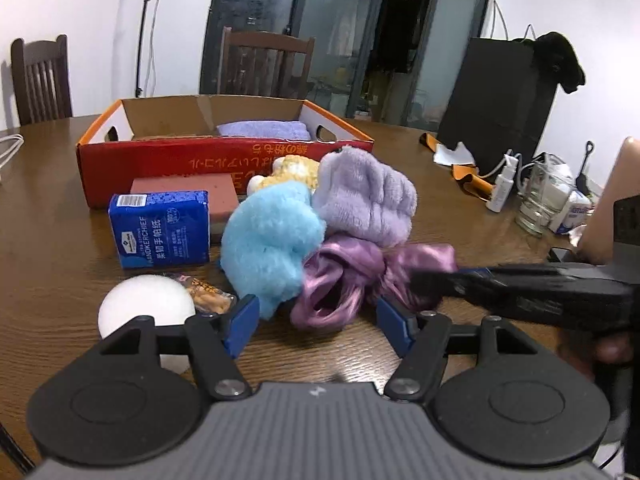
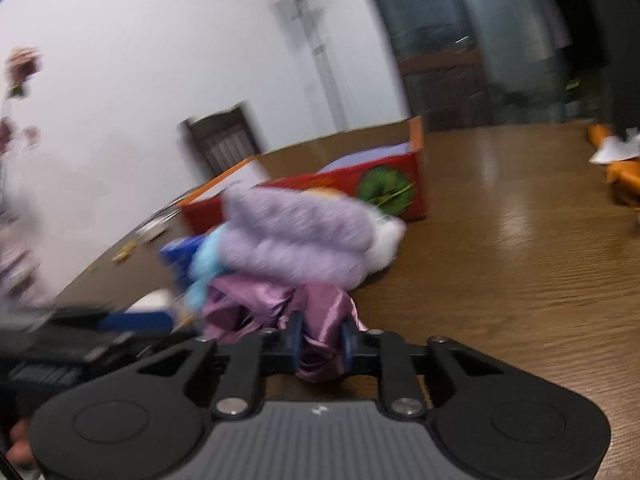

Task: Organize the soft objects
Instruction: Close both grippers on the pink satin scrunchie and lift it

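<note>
A pile of soft things lies on the wooden table (image 1: 52, 208): a blue fluffy cloth (image 1: 268, 248), a lilac fleece cloth (image 1: 364, 196), a yellow plush toy (image 1: 292, 172) and a purple satin scrunchie (image 1: 340, 284). My left gripper (image 1: 320, 324) is open just in front of the scrunchie. My right gripper (image 2: 320, 340) is shut on the satin scrunchie (image 2: 320, 320); in the left wrist view it reaches in from the right (image 1: 420, 280). A red cardboard box (image 1: 200, 164) behind the pile holds a folded lilac towel (image 1: 264, 129).
A blue handkerchief pack (image 1: 160, 232), a pink sponge block (image 1: 188, 188), a white ball (image 1: 146, 308) and a snack packet (image 1: 208, 294) lie left of the pile. A glass jar (image 1: 538, 200), spray bottle (image 1: 502, 184) and black box (image 1: 500, 108) stand at right. Chairs stand behind.
</note>
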Available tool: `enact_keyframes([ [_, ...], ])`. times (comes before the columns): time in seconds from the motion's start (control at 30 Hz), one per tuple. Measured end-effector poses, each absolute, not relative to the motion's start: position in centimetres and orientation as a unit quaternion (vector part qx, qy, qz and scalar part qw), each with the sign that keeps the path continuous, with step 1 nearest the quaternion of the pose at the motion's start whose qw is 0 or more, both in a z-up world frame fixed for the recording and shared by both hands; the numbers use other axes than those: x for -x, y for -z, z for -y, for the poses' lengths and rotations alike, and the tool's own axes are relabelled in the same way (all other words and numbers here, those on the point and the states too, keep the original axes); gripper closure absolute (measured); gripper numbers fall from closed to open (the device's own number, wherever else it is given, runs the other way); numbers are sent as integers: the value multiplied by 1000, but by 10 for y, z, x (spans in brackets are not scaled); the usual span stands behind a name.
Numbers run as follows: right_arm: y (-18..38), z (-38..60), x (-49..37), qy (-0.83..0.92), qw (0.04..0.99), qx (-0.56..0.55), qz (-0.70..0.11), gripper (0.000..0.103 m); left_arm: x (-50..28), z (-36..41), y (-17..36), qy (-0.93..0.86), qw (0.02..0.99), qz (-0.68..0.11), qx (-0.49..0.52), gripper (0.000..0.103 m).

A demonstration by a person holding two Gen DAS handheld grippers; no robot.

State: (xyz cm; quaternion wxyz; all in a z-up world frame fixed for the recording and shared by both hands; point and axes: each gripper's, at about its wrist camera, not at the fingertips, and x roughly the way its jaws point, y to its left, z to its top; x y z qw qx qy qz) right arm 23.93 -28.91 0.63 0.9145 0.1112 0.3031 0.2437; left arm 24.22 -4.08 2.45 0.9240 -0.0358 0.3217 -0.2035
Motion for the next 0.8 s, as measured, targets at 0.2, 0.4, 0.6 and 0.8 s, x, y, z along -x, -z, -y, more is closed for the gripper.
enact_keyframes([
  [0.2,-10,316,-205,-312,878,-125,-340,84,-234,30,-16,277,891,-347,95,33],
  [0.4,1,320,-204,-276,888,-145,-338,70,-244,35,-9,284,883,-356,117,46],
  [0.6,9,320,-208,-265,889,-165,-336,71,-249,32,0,293,873,-359,151,69],
  [0.8,12,316,-210,-266,883,-183,-340,83,-247,30,4,301,864,-360,184,84],
])
